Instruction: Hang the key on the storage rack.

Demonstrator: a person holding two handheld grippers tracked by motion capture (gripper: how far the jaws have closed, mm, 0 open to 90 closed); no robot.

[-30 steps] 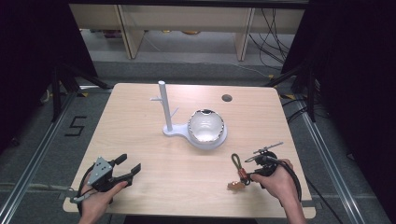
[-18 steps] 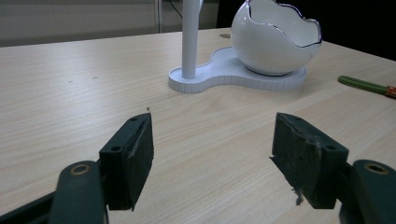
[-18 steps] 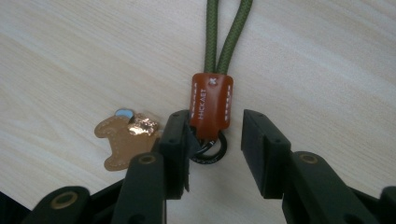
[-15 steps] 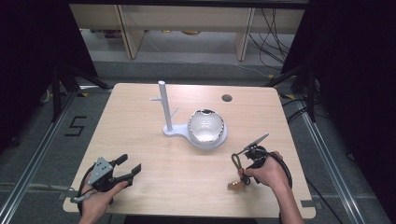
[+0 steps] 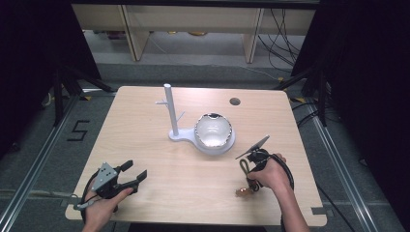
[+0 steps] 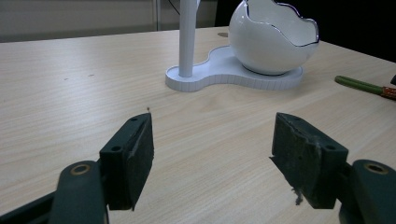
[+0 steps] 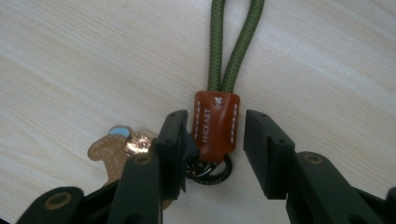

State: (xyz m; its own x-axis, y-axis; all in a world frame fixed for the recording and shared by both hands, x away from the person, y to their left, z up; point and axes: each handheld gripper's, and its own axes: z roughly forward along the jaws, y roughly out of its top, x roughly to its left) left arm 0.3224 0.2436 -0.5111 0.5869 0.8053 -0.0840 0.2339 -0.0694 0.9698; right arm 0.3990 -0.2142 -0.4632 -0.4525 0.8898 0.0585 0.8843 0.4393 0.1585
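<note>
A keychain lies near the front right of the table, with a green cord loop [image 7: 233,46], a brown leather tab [image 7: 216,121], a dark ring [image 7: 208,171] and a tan leather charm [image 7: 109,151]. My right gripper [image 7: 217,127] points down at it, open, one jaw on each side of the tab and a small gap on the right. From above, the cord [image 5: 243,166] and charm [image 5: 241,192] show beside the right gripper [image 5: 250,182]. My left gripper [image 5: 135,170] rests open at the front left, nothing between its jaws [image 6: 212,158].
A white stand with a post [image 5: 169,108] and short pegs shares a base [image 5: 212,145] with a white egg-shaped bowl [image 5: 213,130] at the table's middle. A round hole [image 5: 235,101] is at the back right. The bowl [image 6: 273,37] and post [image 6: 187,37] stand ahead of the left gripper.
My right hand has shifted slightly left and tipped the gripper down, bringing its jaws around the keychain's leather tab. The left gripper has not moved.
</note>
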